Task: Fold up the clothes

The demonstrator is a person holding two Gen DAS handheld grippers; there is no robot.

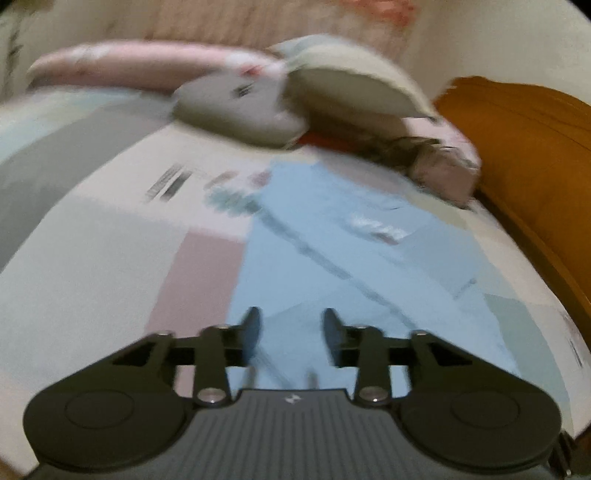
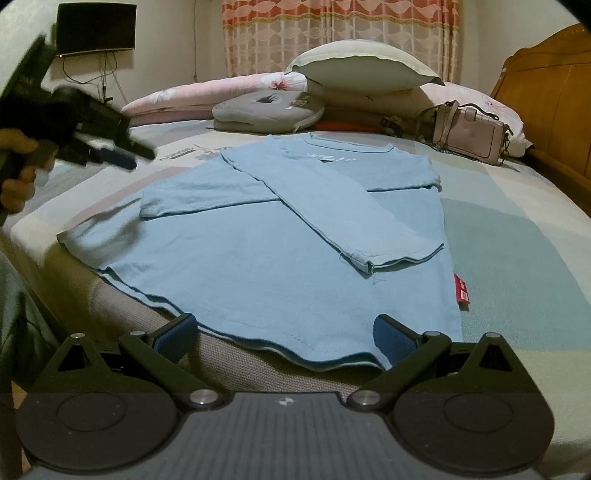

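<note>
A light blue T-shirt (image 2: 258,280) lies flat on the bed, its hem at the near edge. One side is folded in, and a sleeve (image 2: 343,218) runs diagonally across the chest. My right gripper (image 2: 284,328) stands wide open at the hem, with the pads apart from the cloth. Held by a hand, my left gripper (image 2: 133,157) hovers above the bed, left of the shirt's shoulder. In the blurred left wrist view, the left gripper (image 1: 291,328) is open over the blue T-shirt (image 1: 332,240), with nothing between its fingers.
Behind the shirt lie a grey ring cushion (image 2: 266,110), stacked pillows (image 2: 362,66) and a pink quilt (image 2: 192,96). A beige handbag (image 2: 469,133) sits at the back right by the wooden headboard (image 2: 546,96). A dark screen (image 2: 96,29) hangs on the far wall.
</note>
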